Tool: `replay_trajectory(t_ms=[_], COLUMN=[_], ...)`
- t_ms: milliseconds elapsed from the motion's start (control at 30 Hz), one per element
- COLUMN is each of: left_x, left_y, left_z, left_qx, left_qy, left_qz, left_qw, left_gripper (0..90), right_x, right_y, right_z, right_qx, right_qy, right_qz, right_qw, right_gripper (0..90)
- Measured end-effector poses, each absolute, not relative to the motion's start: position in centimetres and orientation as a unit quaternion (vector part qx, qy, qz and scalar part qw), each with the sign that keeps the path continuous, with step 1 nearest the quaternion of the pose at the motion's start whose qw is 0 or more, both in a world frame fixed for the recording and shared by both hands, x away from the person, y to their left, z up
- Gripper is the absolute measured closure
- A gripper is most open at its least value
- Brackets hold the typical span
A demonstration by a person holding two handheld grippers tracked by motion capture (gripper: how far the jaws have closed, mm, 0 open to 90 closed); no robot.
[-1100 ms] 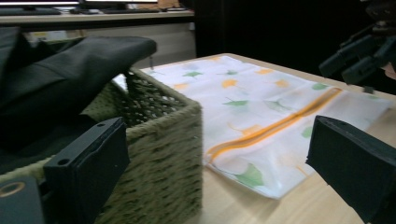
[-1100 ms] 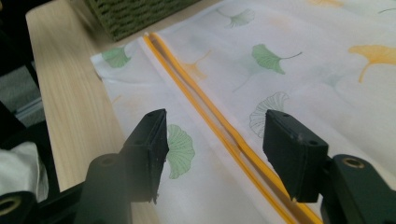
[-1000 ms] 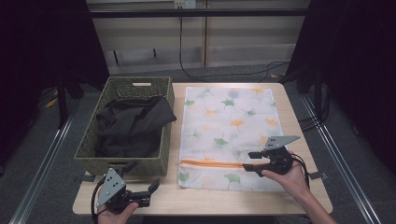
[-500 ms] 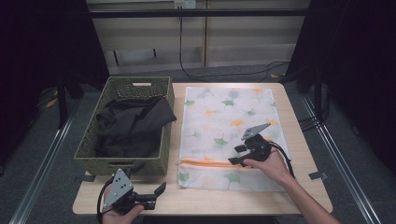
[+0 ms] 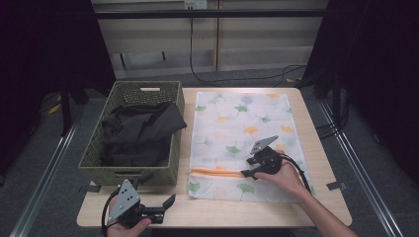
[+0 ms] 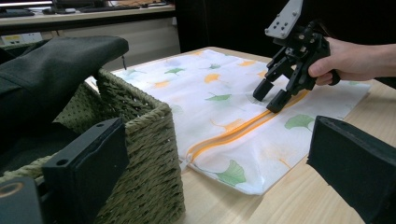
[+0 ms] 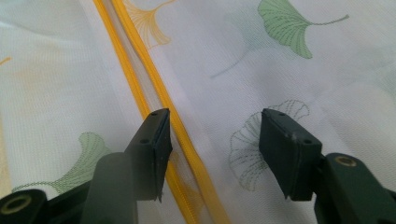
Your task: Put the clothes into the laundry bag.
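Observation:
A white mesh bag printed with ginkgo leaves lies flat on the table, its orange zipper running across near the front end. My right gripper is tipped down onto the bag, open; in the right gripper view the zipper passes just inside the left jaw of my right gripper, with nothing pinched. My left gripper is held low at the table's front left corner, open wide and empty. From the left gripper view, the right gripper touches the bag at the zipper line.
A green woven basket stands left of the bag, holding dark clothes that bulge over its rim. In the left gripper view the basket wall is close beside the left jaw. Shelving and cables lie beyond the table's far edge.
The right gripper has moved left across the bag and come down onto the zipper. The left gripper has shifted slightly right along the front edge.

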State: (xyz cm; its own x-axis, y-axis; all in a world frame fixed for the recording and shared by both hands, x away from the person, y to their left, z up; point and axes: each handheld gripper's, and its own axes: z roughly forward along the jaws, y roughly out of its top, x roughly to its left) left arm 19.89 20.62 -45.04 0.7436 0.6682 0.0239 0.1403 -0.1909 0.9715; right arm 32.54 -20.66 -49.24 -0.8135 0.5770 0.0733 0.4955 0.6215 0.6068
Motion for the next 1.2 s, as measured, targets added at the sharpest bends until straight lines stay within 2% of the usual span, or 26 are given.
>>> replay_trajectory(t_ms=[133, 233, 533, 833, 967, 1200], left_x=[19.9, 19.9, 20.2, 20.4, 20.4, 20.3], left_y=[20.7, 20.7, 20.7, 20.8, 20.8, 20.9], left_z=[-45.1, -45.1, -45.2, -45.2, -45.2, -45.2], left_qx=[0.739, 0.738, 0.737, 0.737, 0.738, 0.739], left_qy=[0.276, 0.278, 0.282, 0.285, 0.280, 0.288], left_qz=[0.231, 0.227, 0.228, 0.226, 0.225, 0.225], left_qw=[0.569, 0.571, 0.570, 0.570, 0.571, 0.567], left_gripper=[4.5, 4.5, 4.5, 4.5, 4.5, 5.0], right_x=[32.4, 32.4, 33.1, 34.0, 34.2, 34.5], right_y=[-20.3, -20.1, -20.4, -20.7, -21.1, -21.2], right_z=[-49.2, -49.1, -48.7, -48.6, -48.7, -48.7], right_qx=[0.293, 0.294, 0.319, 0.327, 0.335, 0.339], right_qy=[0.903, 0.906, 0.901, 0.901, 0.896, 0.895], right_qz=[0.306, 0.294, 0.283, 0.276, 0.285, 0.285], right_qw=[0.070, 0.075, 0.080, 0.067, 0.066, 0.052], right_gripper=[40.2, 42.7, 65.5, 80.7, 85.6, 88.9])
